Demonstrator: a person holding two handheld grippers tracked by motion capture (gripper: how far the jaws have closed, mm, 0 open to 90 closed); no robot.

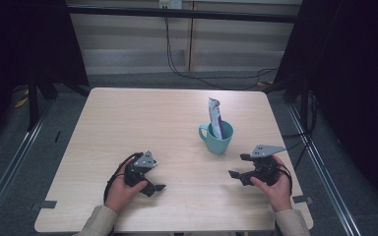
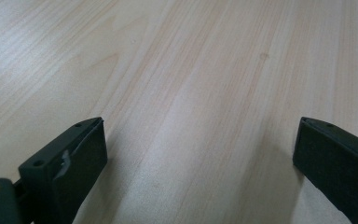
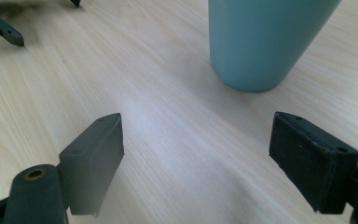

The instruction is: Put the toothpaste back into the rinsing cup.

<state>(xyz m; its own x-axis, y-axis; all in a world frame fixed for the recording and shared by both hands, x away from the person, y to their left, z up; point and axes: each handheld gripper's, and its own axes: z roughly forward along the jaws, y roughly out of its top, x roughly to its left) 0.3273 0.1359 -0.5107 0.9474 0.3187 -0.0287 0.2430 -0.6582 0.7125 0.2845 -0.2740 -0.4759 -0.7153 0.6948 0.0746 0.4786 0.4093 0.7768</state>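
1. A teal mug (image 1: 217,138) stands upright on the pale wooden table (image 1: 128,118), right of its middle, with its handle turned to the left in the high view.
2. A white and purple packet (image 1: 215,118) stands on end inside the mug, its top rising well above the rim.
3. The right gripper (image 1: 238,167) sits nearest the mug, just beside it on the near right, held low over the table in the person's right hand (image 1: 275,189). Its jaws stand wide apart with nothing between them.
4. In the right gripper view the mug's base (image 3: 261,42) stands ahead of the jaws, a little toward the right-hand one, apart from both.
5. The left gripper (image 1: 152,184) lies well apart from the mug, to its near left, gripped by the left hand (image 1: 120,189).
6. Its jaws also gape wide; in the left gripper view bare tabletop (image 2: 191,93) lies between them.
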